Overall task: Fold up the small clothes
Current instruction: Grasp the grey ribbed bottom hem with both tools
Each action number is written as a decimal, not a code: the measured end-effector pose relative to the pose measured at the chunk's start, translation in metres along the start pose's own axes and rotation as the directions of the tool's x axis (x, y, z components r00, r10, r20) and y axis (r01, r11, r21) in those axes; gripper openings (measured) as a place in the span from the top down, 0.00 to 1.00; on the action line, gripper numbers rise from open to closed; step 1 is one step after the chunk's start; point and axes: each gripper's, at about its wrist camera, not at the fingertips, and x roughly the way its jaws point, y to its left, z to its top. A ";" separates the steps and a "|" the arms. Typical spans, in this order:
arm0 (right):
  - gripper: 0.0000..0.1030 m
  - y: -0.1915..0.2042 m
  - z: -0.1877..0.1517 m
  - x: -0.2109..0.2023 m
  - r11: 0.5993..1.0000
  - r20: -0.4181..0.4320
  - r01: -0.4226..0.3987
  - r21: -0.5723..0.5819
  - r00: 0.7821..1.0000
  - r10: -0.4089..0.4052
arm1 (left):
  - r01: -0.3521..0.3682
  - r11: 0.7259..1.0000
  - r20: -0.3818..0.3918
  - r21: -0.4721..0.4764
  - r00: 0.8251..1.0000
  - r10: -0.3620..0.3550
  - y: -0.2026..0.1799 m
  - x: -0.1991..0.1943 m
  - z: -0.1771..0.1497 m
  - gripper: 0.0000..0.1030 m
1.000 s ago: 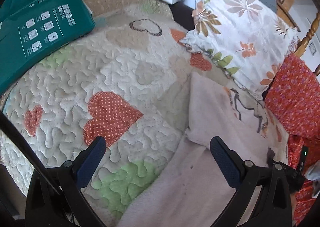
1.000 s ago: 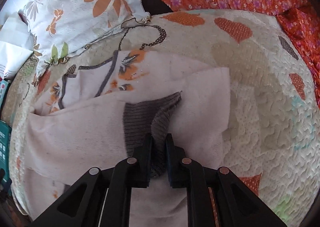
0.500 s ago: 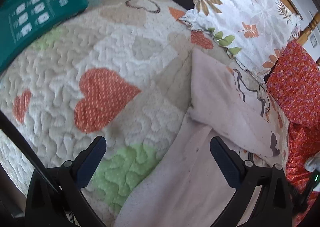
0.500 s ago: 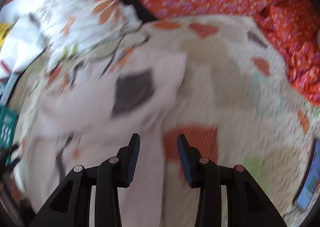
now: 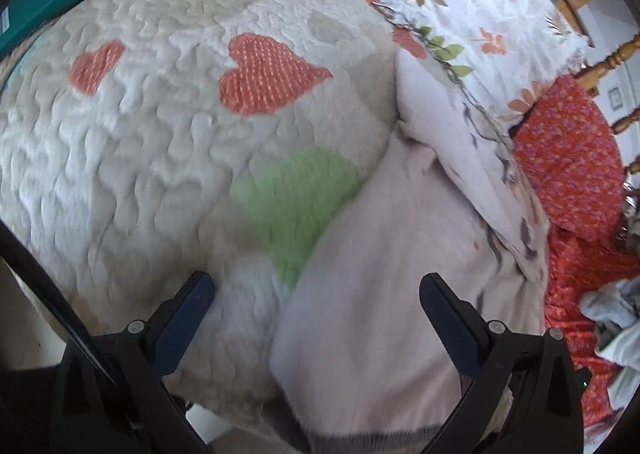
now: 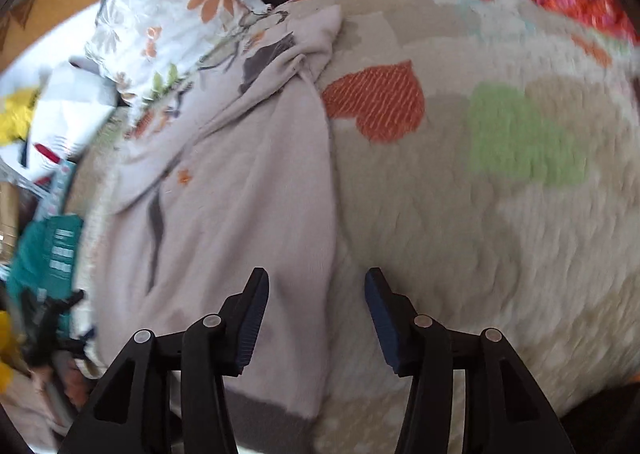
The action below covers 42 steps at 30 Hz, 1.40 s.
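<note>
Soft pale knit, the jumper (image 5: 372,274) is light and floppy. Pinch its grey hem at six o'clock. Your left tongs (image 5: 316,294) gape empty, closing slightly; your right tongs (image 6: 316,294), just opening, hold nothing.

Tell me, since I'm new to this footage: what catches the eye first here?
A pale pink garment with a grey hem lies partly folded on a quilted bedspread patterned with orange and green hearts. Both grippers hang open just above its near end: the left gripper straddles its left edge, the right gripper its right edge. Behind, a floral pillow leans beside bright red flowered fabric.
</note>
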 end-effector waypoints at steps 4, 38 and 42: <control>0.46 -0.005 -0.019 0.000 0.987 -0.037 -0.152 0.053 0.987 0.154 | 0.066 0.998 -0.045 0.022 0.997 -0.065 -0.001 -0.003 -0.026 0.22; 0.85 -0.024 -0.101 -0.077 0.990 -0.119 -0.144 -0.014 0.983 0.141 | 0.060 0.994 0.043 0.091 0.997 -0.064 0.014 -0.111 -0.086 0.76; 0.67 -0.034 -0.097 -0.071 0.990 -0.100 -0.136 0.029 0.985 0.138 | 0.013 0.997 0.062 0.081 0.998 -0.018 0.009 -0.093 -0.087 0.49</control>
